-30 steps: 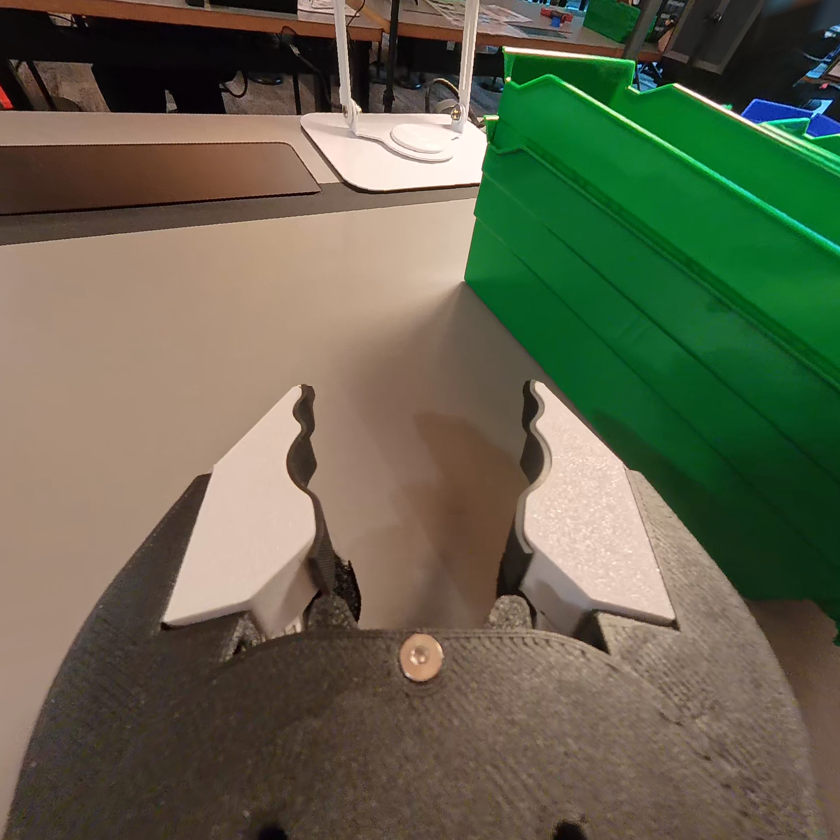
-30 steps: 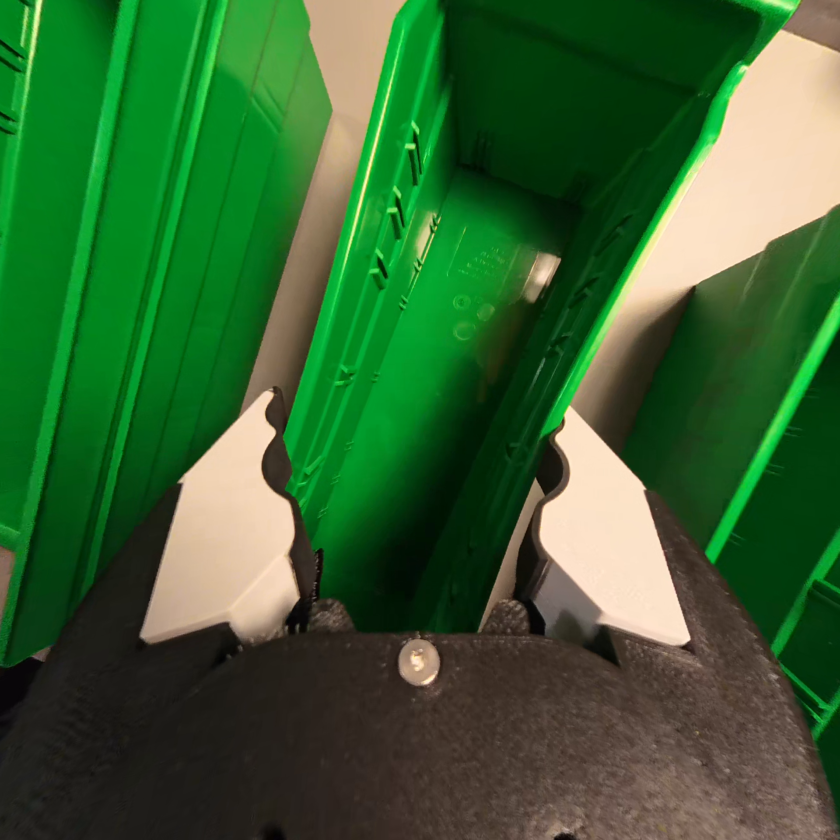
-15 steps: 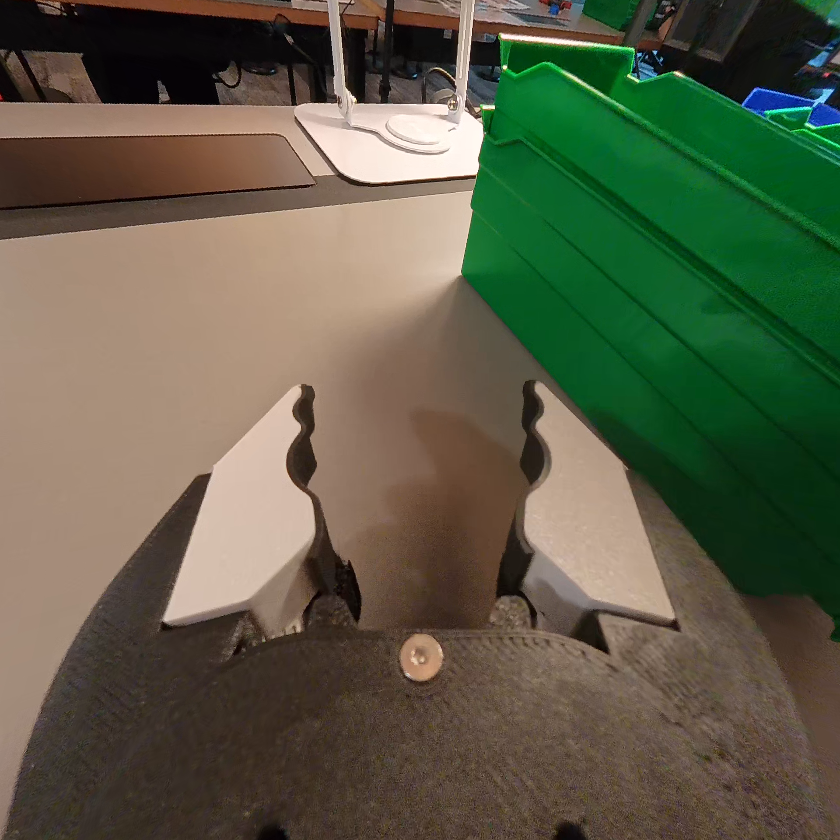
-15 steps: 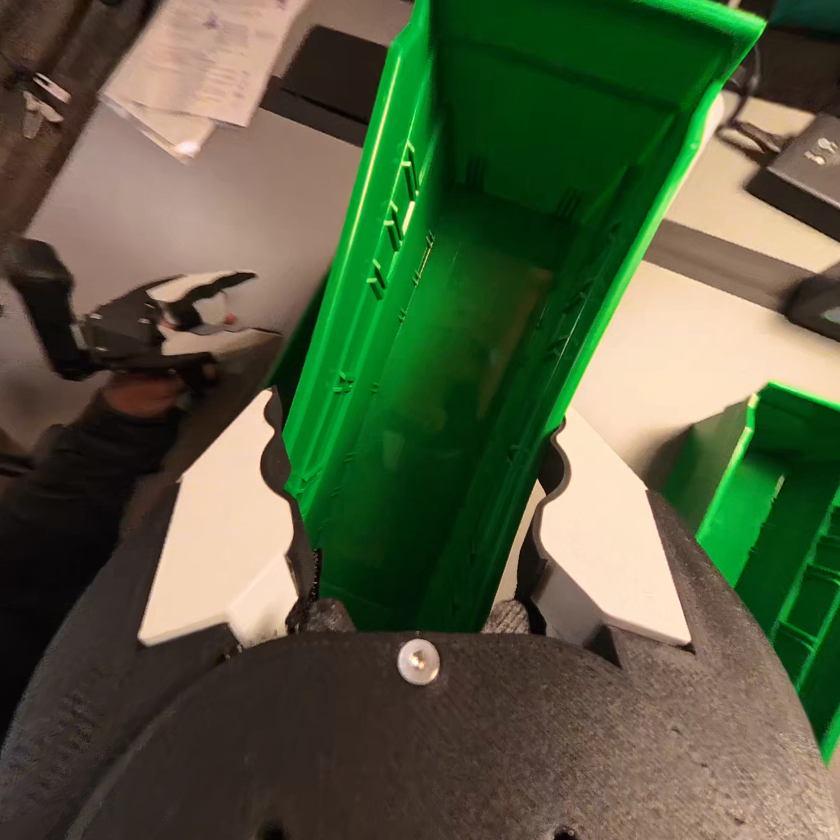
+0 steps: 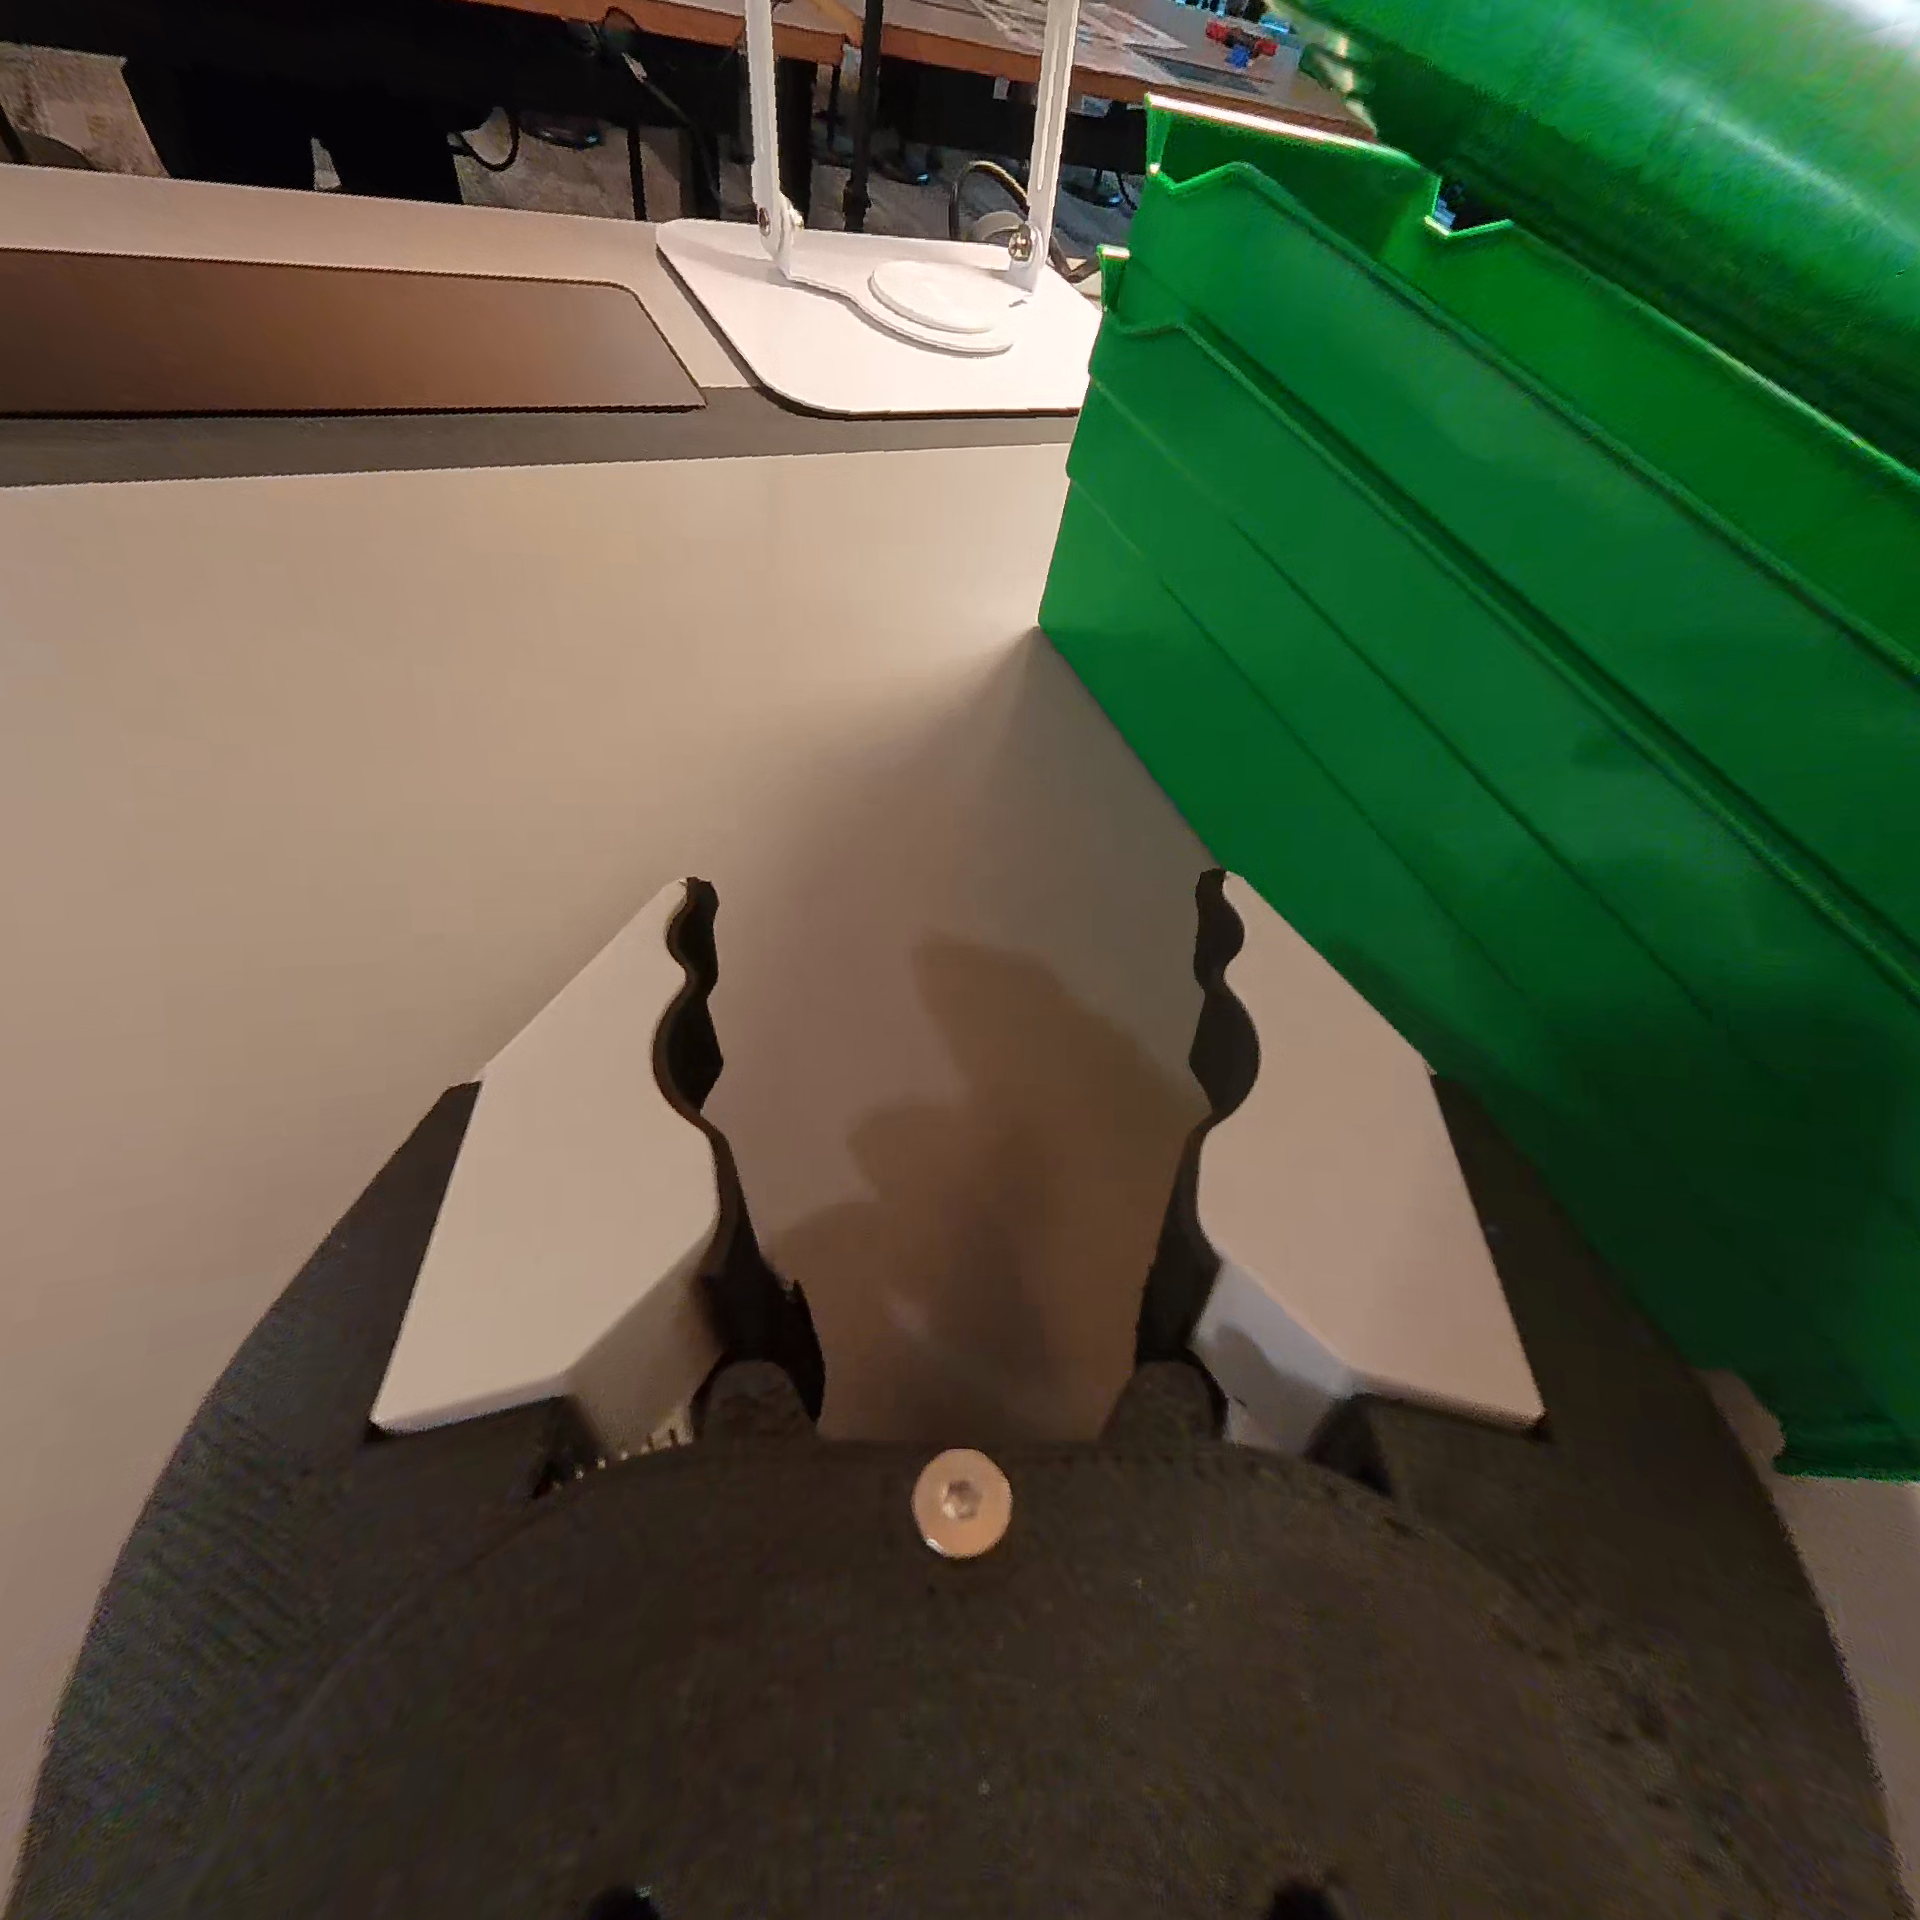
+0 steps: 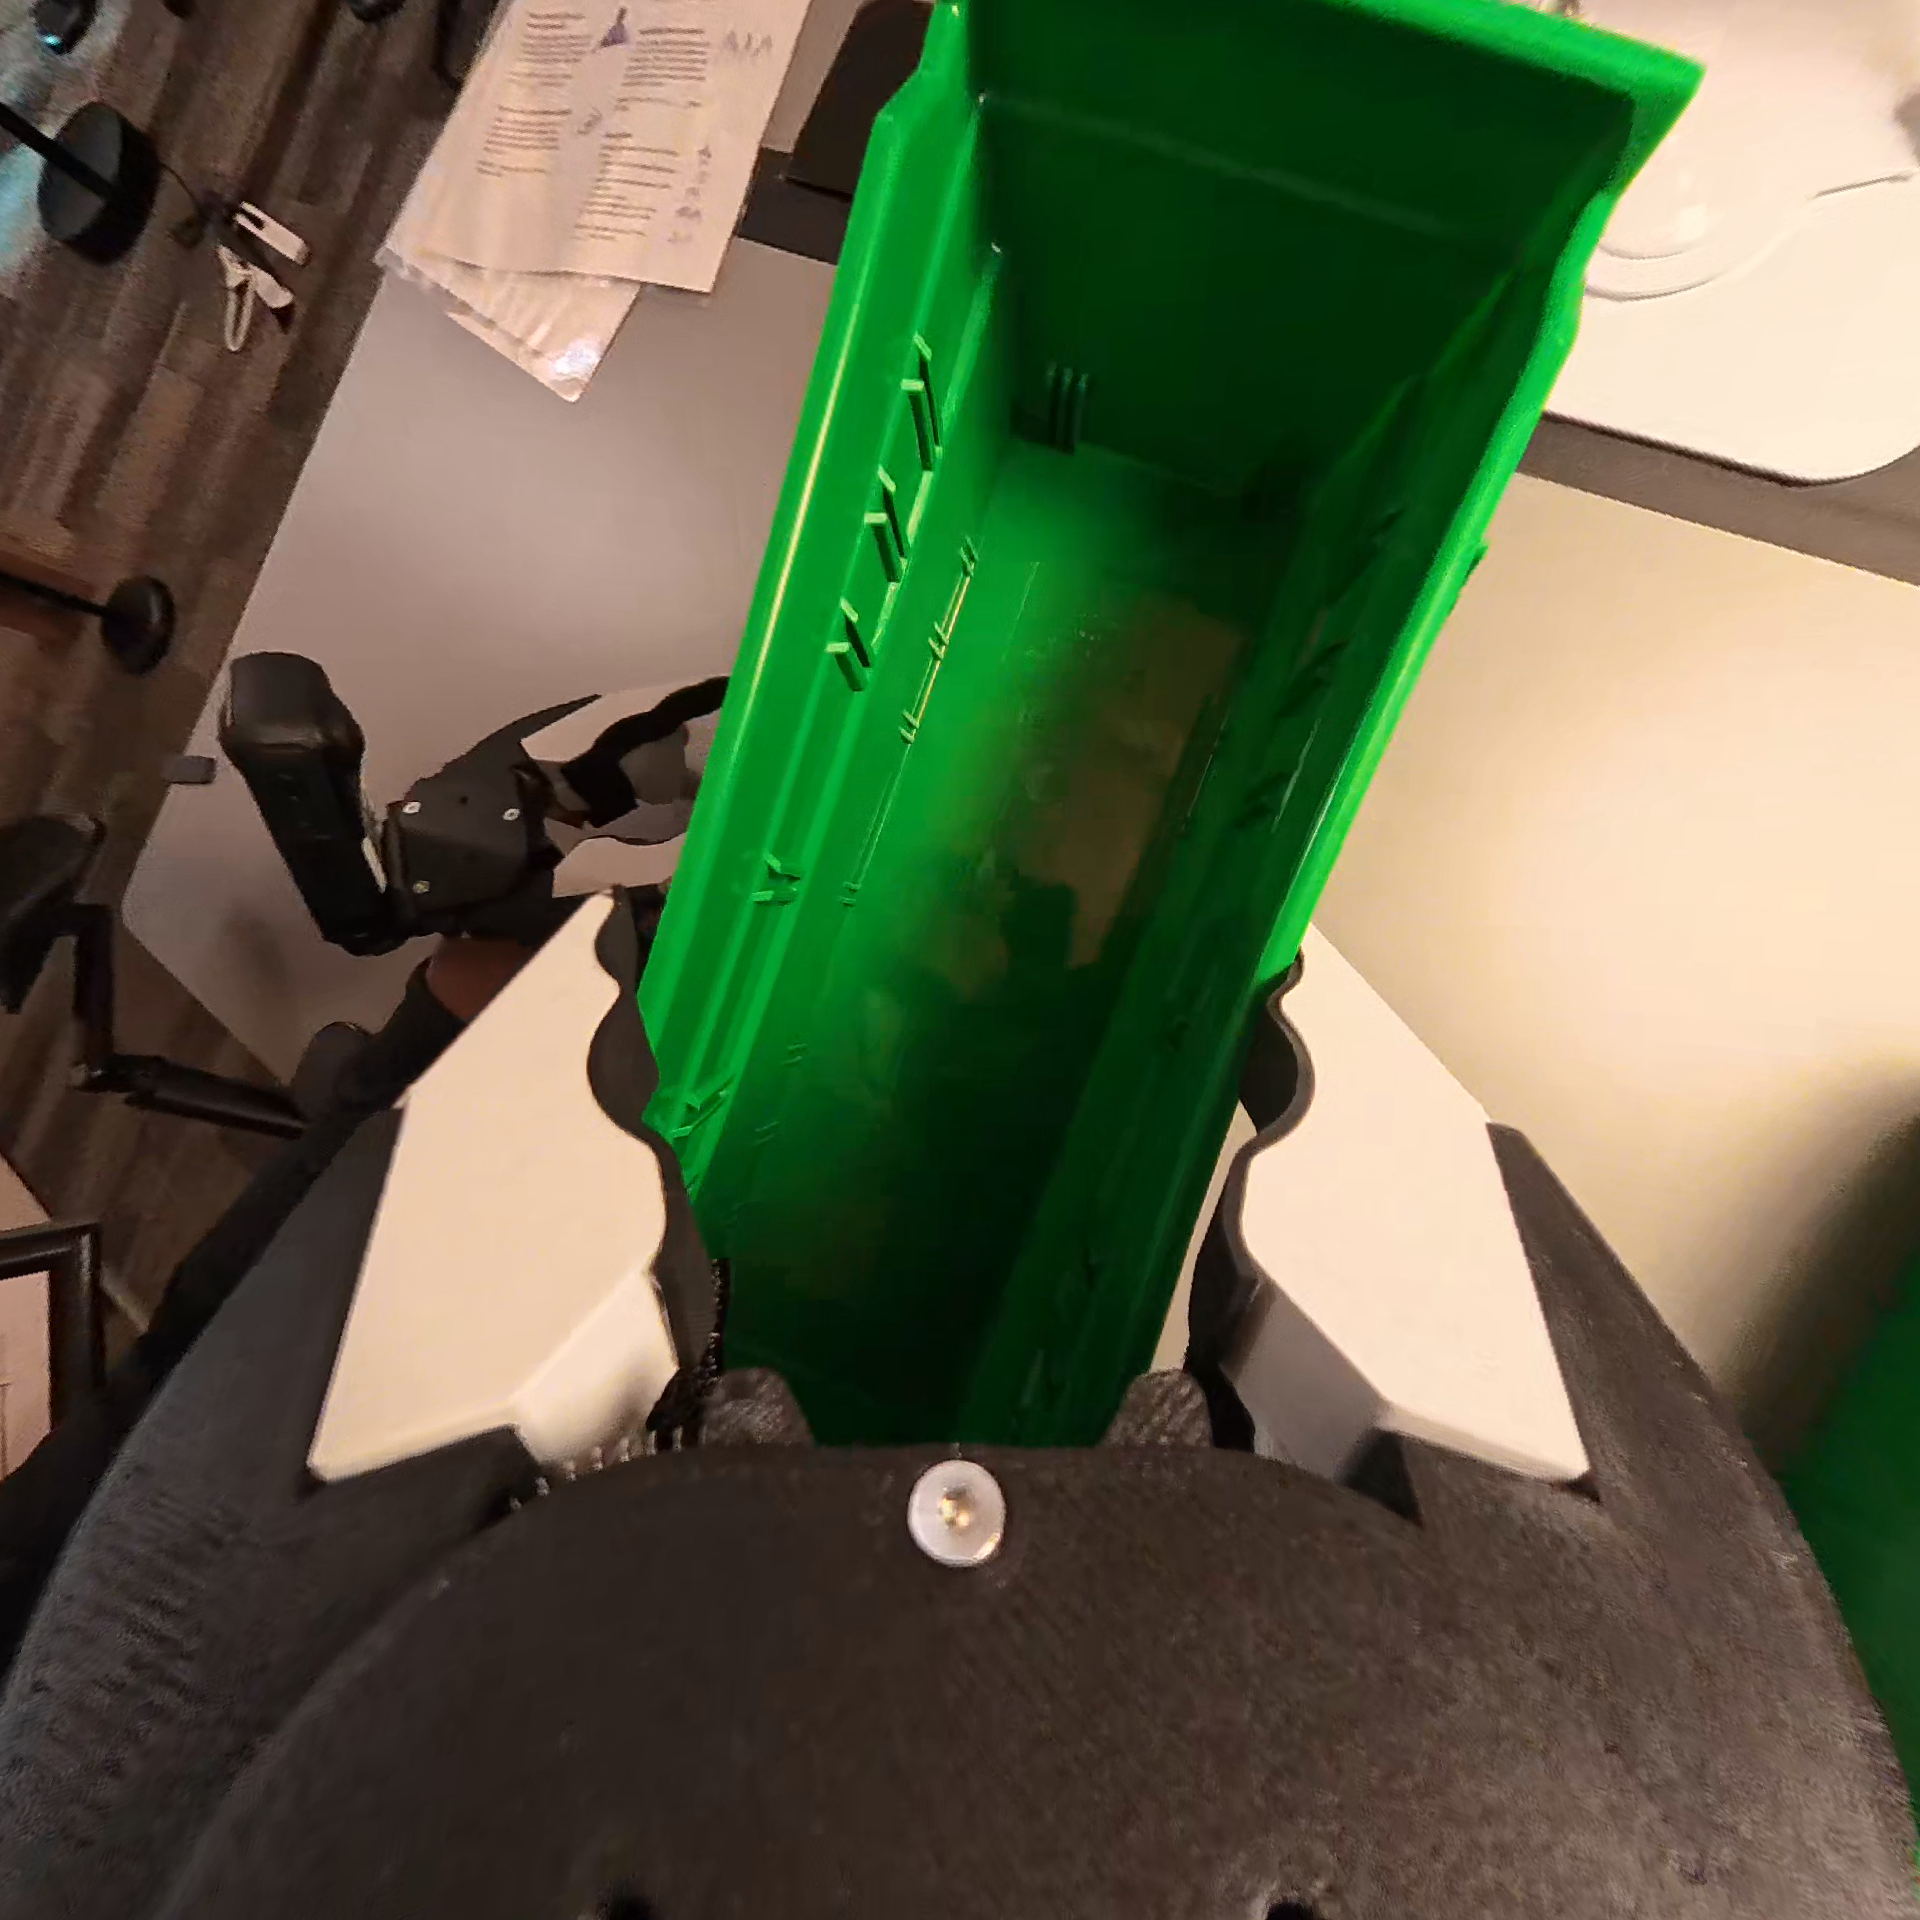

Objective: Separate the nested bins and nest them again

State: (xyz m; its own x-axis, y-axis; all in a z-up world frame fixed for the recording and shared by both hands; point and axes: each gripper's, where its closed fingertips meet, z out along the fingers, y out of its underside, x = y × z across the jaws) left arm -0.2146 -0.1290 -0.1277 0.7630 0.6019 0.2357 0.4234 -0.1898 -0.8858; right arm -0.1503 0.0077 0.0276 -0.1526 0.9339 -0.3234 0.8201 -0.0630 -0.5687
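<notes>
While lifted, the green bin (image 6: 1122, 644) looks long, narrow, ribbed inside.

Open table (image 5: 416, 727) leftward; green bins (image 5: 1455, 644) wall off the right.

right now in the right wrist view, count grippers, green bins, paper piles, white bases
grippers: 2, right gripper, left gripper
green bin: 1, clamped in the right gripper
paper pile: 1
white base: 1
total: 5; green blur at lower right too unclear to count
</notes>
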